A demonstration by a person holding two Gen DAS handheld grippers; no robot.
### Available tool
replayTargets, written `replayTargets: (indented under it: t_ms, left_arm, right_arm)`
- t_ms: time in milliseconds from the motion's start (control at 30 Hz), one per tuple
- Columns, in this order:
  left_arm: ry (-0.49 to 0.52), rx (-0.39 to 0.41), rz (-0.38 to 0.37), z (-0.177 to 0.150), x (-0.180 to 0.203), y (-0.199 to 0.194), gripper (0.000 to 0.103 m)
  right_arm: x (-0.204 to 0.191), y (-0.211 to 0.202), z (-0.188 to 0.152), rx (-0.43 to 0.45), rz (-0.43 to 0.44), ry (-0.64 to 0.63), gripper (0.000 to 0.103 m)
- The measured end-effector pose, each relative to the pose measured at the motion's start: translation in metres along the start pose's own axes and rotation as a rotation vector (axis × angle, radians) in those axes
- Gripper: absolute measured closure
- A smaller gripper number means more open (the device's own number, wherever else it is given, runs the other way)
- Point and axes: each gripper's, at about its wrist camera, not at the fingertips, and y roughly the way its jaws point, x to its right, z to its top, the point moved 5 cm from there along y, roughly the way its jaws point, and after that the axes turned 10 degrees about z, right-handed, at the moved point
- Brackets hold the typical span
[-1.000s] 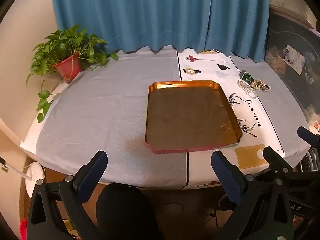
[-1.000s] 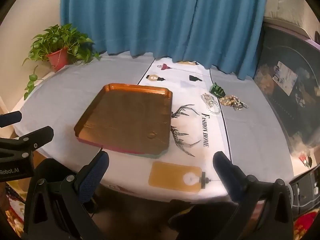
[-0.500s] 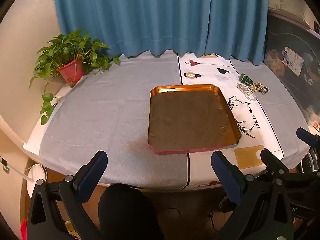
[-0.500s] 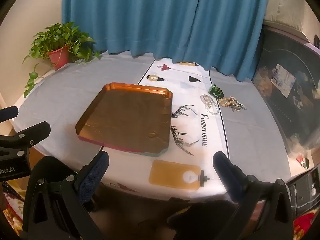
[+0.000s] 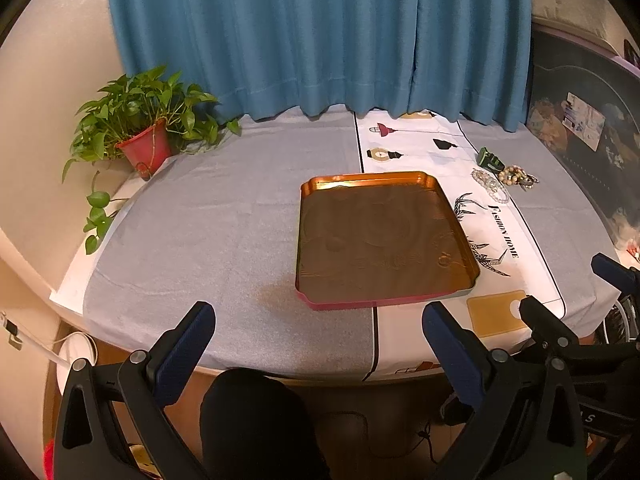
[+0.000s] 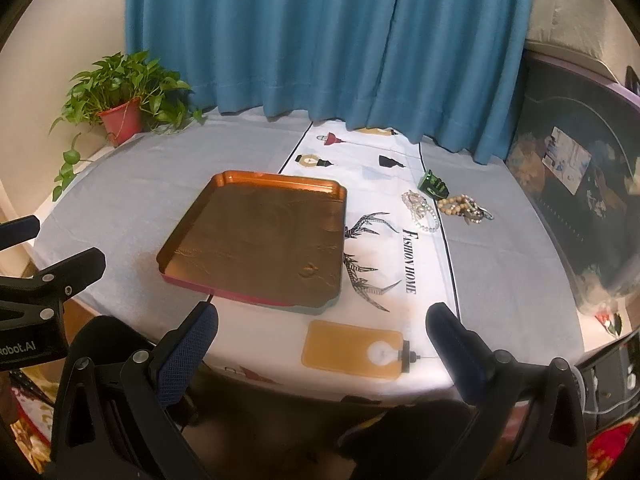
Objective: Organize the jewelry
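Note:
An empty orange-brown tray (image 5: 384, 184) (image 6: 276, 184) lies in the middle of the table. To its right lie a clear bead necklace (image 5: 491, 186) (image 6: 420, 210), a wooden bead bracelet (image 5: 516, 174) (image 6: 460, 205) and a small green piece (image 5: 489, 158) (image 6: 433, 186). My left gripper (image 5: 318, 322) is open and empty, held off the table's near edge. My right gripper (image 6: 320, 326) is open and empty, also at the near edge. The jewelry is far ahead of both.
A potted plant (image 5: 144, 136) (image 6: 120, 98) stands at the table's back left. Blue curtains (image 5: 320, 32) hang behind. The tablecloth (image 5: 200, 220) is grey with a white printed strip. A dark cabinet (image 6: 580, 184) stands at the right.
Both grippers have drawn back and risen a little, so the table shows slightly farther away. Nothing on the table has moved.

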Motion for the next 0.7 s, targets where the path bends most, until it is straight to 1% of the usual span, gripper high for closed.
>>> replayTargets:
  t_ms: [700]
  left_arm:
    - [0.004,0.000,-0.001,0.0020,-0.0009,-0.0020,0.000]
  right_arm:
    - [-0.0029,-0.0023,0.0005,0.001,0.010,0.001,0.000]
